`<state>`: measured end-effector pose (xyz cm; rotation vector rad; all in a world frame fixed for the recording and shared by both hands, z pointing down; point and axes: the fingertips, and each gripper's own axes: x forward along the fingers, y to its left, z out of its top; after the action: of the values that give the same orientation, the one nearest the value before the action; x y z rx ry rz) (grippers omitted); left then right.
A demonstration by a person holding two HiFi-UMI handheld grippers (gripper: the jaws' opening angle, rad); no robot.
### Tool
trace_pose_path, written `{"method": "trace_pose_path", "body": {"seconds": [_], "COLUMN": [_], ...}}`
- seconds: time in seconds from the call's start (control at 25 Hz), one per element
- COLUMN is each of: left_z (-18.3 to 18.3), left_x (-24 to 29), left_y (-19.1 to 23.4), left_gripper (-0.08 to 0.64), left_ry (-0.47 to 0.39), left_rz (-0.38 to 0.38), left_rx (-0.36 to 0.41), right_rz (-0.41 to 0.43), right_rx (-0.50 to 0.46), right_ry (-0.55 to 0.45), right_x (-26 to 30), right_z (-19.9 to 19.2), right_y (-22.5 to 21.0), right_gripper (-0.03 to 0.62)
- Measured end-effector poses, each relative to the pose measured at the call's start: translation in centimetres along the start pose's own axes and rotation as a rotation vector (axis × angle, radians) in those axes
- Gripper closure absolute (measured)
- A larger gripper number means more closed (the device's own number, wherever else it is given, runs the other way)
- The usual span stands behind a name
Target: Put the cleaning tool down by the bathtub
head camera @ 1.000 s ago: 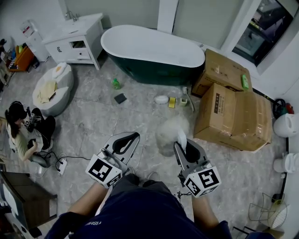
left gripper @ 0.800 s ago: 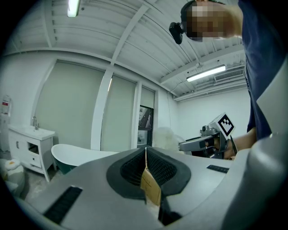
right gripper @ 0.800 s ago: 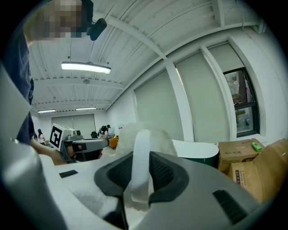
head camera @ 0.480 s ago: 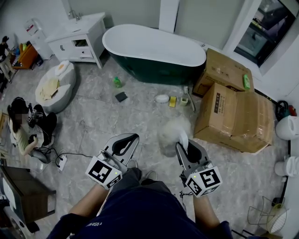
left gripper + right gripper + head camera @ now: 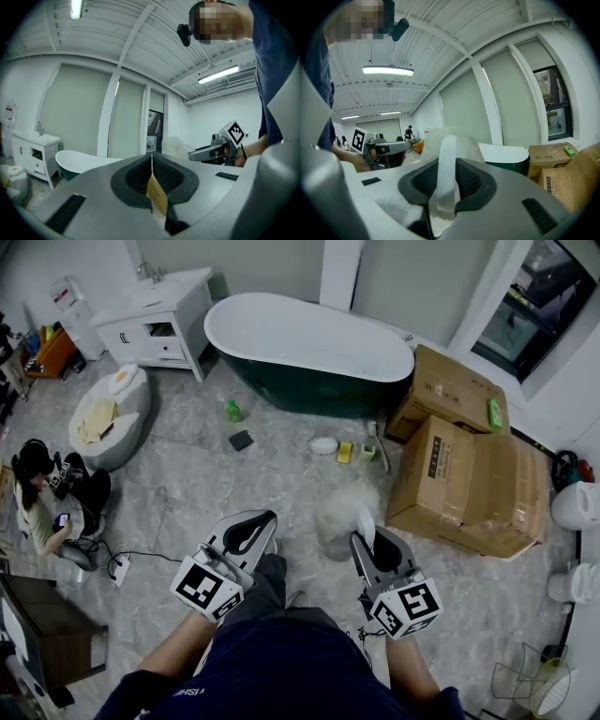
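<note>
The cleaning tool is a fluffy white duster (image 5: 337, 509) with a white handle (image 5: 446, 174). My right gripper (image 5: 368, 542) is shut on that handle, and the fluffy head (image 5: 464, 139) sticks out beyond the jaws, held above the floor. My left gripper (image 5: 247, 529) hangs beside it, its pads pressed together (image 5: 151, 161). A tan strip shows in the slit below them, and I cannot tell what it is. The white bathtub (image 5: 309, 334) with a dark green outside stands ahead, well beyond both grippers. It also appears past the left jaws (image 5: 86, 161) and past the right jaws (image 5: 508, 152).
Stacked cardboard boxes (image 5: 469, 474) stand right of the tub, a white vanity (image 5: 155, 310) to its left. A green bottle (image 5: 232, 410), a dark pad (image 5: 241, 439), a white dish (image 5: 323, 444) and a yellow sponge (image 5: 345, 451) lie before the tub. A person (image 5: 42, 502) sits at the left.
Both grippers have drifted a little toward the bathtub, the duster still in the right one. My leg has stepped forward between them.
</note>
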<state>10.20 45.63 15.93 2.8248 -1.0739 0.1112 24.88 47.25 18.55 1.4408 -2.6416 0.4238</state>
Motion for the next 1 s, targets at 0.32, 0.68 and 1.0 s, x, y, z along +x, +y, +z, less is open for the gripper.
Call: {"method": "trace_pose_path", "body": {"seconds": [0.32,0.68,1.0], "left_z": [-0.4,-0.7,-0.7], "left_x": [2.9,5.5,7.0], "left_y": [4.2,11.0,18.0], "left_gripper": [0.523,0.523,0.523], "left_ry": [0.004,0.017,0.021], "left_rz": [-0.002,-0.014,-0.025], "left_rx": [-0.016,-0.036,-0.059], "right_rz": [0.001,0.008,-0.001], "right_rx": [0.006,0.01,0.004], "right_ry": [0.02,0.041,0.066], "right_x": [4.6,11.9,19.0], "right_z": [0.4,1.3,2.8], "right_y": [-1.8,-2.8,-2.6], "right_gripper": [0.497,0.497,0.497]}}
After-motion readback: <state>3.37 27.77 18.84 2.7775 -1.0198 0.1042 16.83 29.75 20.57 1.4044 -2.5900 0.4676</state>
